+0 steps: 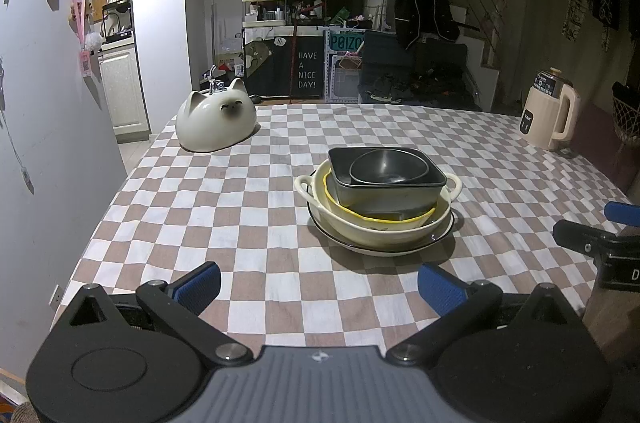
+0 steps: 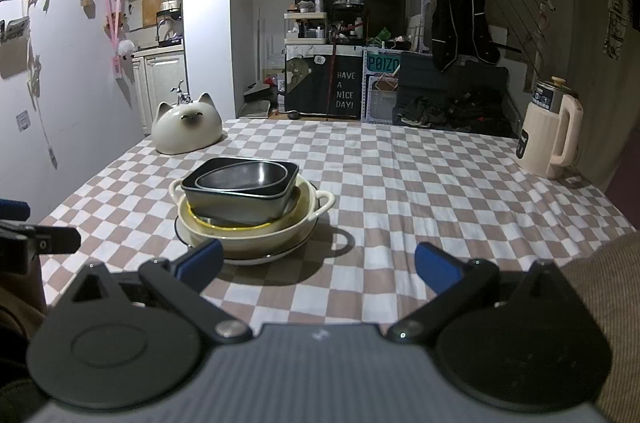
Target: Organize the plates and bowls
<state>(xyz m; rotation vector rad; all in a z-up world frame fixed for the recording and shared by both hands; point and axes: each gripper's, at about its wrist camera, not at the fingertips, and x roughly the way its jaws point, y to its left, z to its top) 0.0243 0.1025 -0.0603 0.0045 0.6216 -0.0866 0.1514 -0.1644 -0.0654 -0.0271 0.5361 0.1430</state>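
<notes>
The bowls sit nested in one pile on a plate mid-table, so tidying looks nearly done, and the left gripper and right gripper hold their fingers spread wide, empty.

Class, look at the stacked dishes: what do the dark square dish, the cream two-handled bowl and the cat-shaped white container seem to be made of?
Dark square dish: probably matte-glazed ceramic or metal; dull grey sheen, thin rim.
Cream two-handled bowl: likely glazed ceramic; glossy, thick moulded handles.
Cat-shaped white container: likely glazed ceramic; smooth, shiny highlights.
</notes>
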